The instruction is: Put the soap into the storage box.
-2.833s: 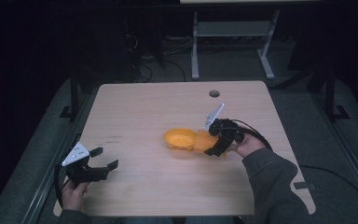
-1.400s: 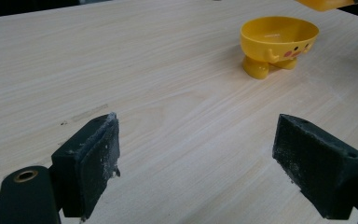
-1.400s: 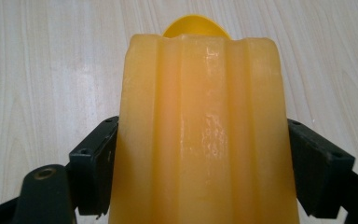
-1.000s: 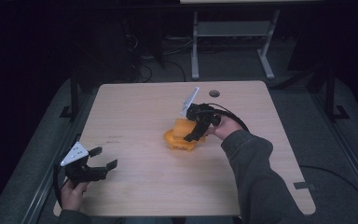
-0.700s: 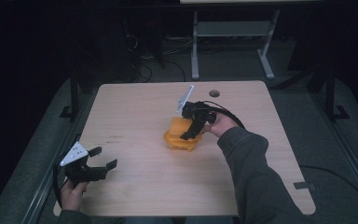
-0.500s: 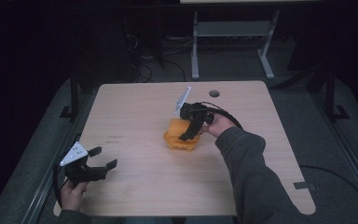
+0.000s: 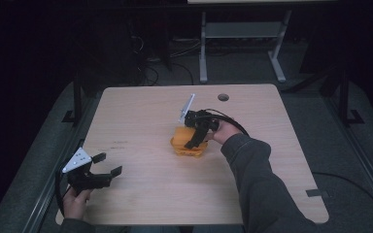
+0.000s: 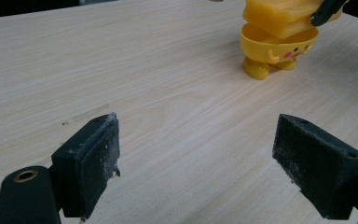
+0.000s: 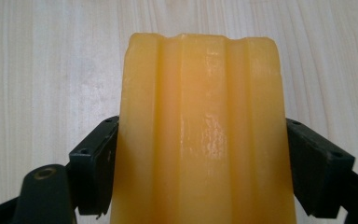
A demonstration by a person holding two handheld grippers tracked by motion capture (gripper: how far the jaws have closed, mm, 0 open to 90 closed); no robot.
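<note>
Between the two black jaws of the right hand-held gripper (image 9: 200,163) sits a ridged orange-yellow block (image 9: 200,130), pressed against the pads on both sides, so this hand-held gripper is clamped on it. Seen from the high view, that right hand-held gripper (image 7: 194,141) points down over the middle of the counter (image 7: 141,111), with its grey plate tilted up behind it and its cable looping back past the person's grey sleeve (image 7: 262,179). The left gripper view shows the block (image 8: 279,16) resting on the rim of a yellow duck-faced bowl (image 8: 277,49), which stands upright on two small feet on the wood.

Well apart from this, at the counter's near left corner, the left hand-held gripper (image 7: 104,164) is held low in the person's hand, its jaws spread wide with nothing between them; in its own view the two dusty pads (image 8: 91,163) frame only bare wood grain. A round cable hole (image 7: 223,97) lies near the far edge of the counter.
</note>
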